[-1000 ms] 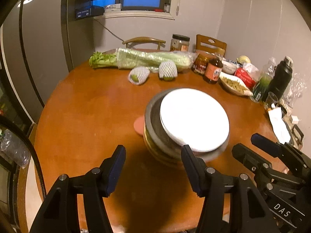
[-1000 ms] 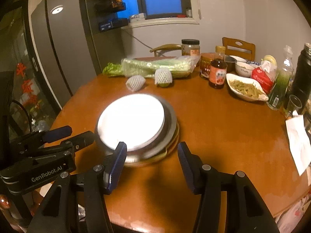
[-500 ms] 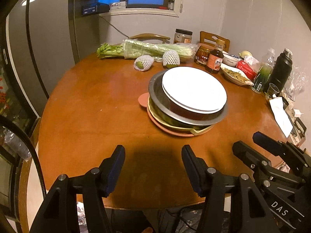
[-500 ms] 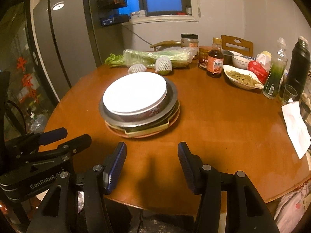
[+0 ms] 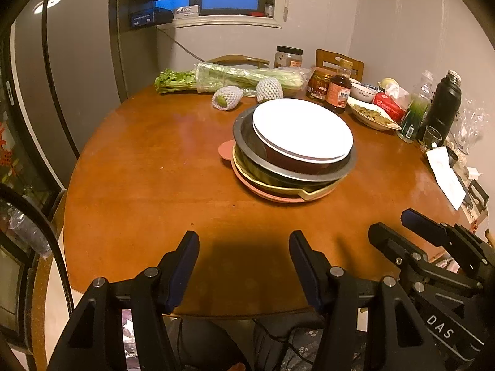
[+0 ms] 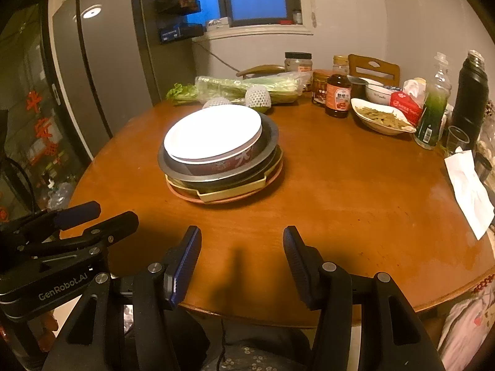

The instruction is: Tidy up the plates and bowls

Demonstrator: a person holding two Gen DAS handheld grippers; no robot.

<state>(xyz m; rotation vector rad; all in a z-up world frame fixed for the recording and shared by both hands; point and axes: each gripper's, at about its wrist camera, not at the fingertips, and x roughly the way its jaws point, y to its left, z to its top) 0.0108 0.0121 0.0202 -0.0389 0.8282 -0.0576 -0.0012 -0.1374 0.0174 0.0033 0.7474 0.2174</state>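
Both grippers, left gripper point(image 5: 243, 267) and right gripper point(image 6: 238, 261), hover part-open and empty over the counter's point(image 6: 340, 185) near edge; the nested stack of plates and bowls point(image 6: 218, 154) sits mid-counter, white plate point(image 6: 213, 131) uppermost, apparently already organized; next likely just checking the stack sits steady

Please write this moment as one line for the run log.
left gripper: open, empty | right gripper: open, empty | white plate: top of dish stack | stack: on wooden table, untouched

One dish stack point(image 5: 292, 154) ahead of claws: five pieces. Two net-wrapped fruits point(image 5: 227, 98) beyond it. Two jars point(image 5: 288, 57), one sauce bottle point(image 5: 339, 92), one flask point(image 5: 444, 105), two chairs point(image 5: 338, 60).
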